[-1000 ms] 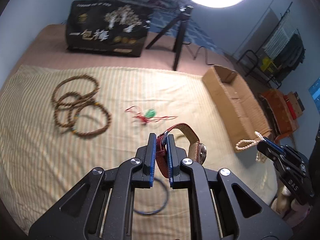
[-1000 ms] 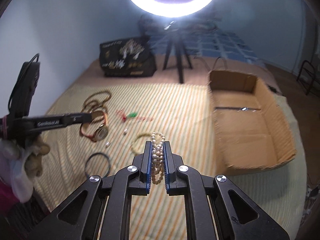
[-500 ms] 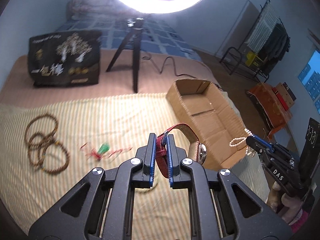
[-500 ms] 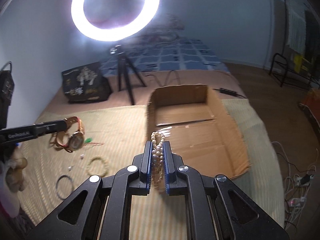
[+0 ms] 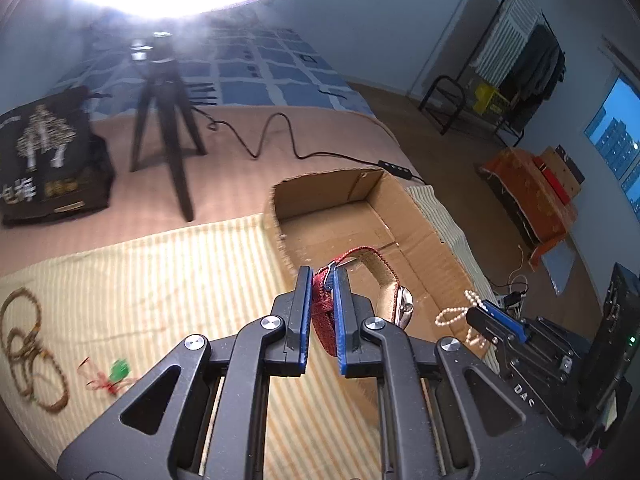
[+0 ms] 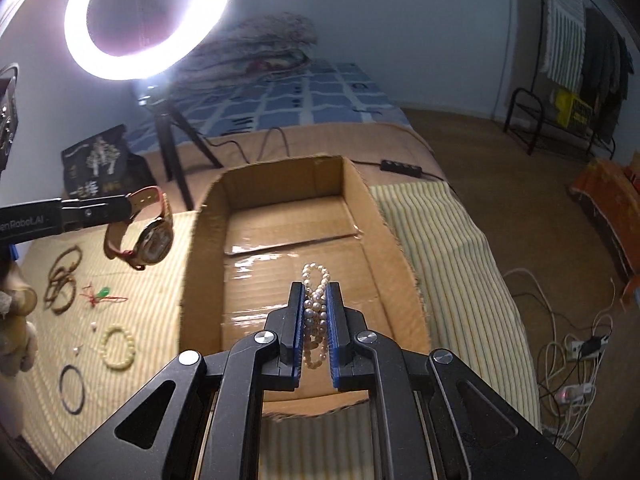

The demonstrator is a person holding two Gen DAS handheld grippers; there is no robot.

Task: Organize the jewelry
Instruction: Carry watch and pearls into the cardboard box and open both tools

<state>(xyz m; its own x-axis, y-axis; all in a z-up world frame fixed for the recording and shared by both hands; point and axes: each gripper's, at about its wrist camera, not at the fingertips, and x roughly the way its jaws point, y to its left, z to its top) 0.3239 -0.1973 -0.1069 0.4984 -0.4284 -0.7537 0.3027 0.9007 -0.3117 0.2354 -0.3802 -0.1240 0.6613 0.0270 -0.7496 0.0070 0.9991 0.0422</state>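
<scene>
Watch point(image 5: 384, 280) with red strap is hanging clamped in the left gripper point(image 5: 321, 312), just at the cardboard box's point(image 6: 400, 264) near-left wall. Pearl bracelet point(image 6: 316, 304) is sitting pinched in the right gripper point(image 6: 314, 320) over the box floor. Wooden bead loops point(image 6: 62, 280), cream bracelet point(image 6: 117, 346), dark ring point(image 6: 72, 388) (all loose) are lying on the striped cloth point(image 6: 152, 312).
</scene>
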